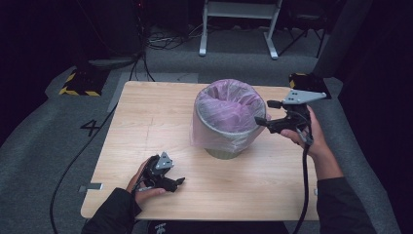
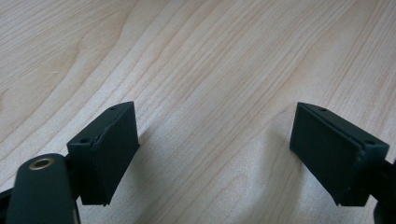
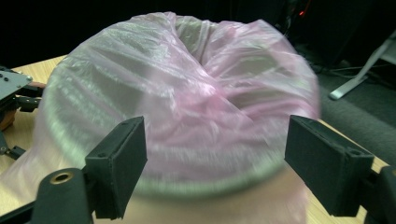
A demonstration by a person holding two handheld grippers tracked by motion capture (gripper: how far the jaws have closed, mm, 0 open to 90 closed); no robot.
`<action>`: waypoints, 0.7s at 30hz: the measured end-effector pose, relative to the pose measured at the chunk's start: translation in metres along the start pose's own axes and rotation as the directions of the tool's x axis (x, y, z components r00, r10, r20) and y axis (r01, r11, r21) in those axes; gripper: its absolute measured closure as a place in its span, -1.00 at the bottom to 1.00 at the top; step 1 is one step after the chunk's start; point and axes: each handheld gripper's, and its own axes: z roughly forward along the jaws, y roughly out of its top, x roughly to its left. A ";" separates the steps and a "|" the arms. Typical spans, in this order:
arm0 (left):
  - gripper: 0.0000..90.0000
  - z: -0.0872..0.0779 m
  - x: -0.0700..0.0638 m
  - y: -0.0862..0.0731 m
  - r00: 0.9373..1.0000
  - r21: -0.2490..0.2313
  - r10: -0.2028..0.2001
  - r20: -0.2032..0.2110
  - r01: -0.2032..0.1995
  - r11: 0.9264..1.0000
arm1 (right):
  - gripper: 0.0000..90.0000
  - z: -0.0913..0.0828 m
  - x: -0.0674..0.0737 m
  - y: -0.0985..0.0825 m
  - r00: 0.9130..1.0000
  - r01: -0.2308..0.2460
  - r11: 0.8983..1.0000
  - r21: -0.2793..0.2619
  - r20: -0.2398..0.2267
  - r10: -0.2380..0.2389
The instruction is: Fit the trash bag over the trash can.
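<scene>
Black right claw [image 1: 262, 111] wide, empty.

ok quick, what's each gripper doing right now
left gripper: open, nothing between the jaws, low over the table.
right gripper: open, beside the bin's pink bag, holding nothing.

The pink bag [image 3: 187, 93] looks smeary (mostly at its rim), and the bin's [image 1: 224, 152] inside is hidden.

One bin [image 1: 229, 131] with one pink liner bag [image 1: 231, 105], two grippers, one table [image 1: 146, 126]
</scene>
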 end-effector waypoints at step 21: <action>-0.67 0.000 0.000 0.000 1.000 0.001 0.000 -0.001 0.000 1.000 | -0.56 -0.029 0.031 -0.136 0.996 -0.014 0.993 0.118 0.090 0.003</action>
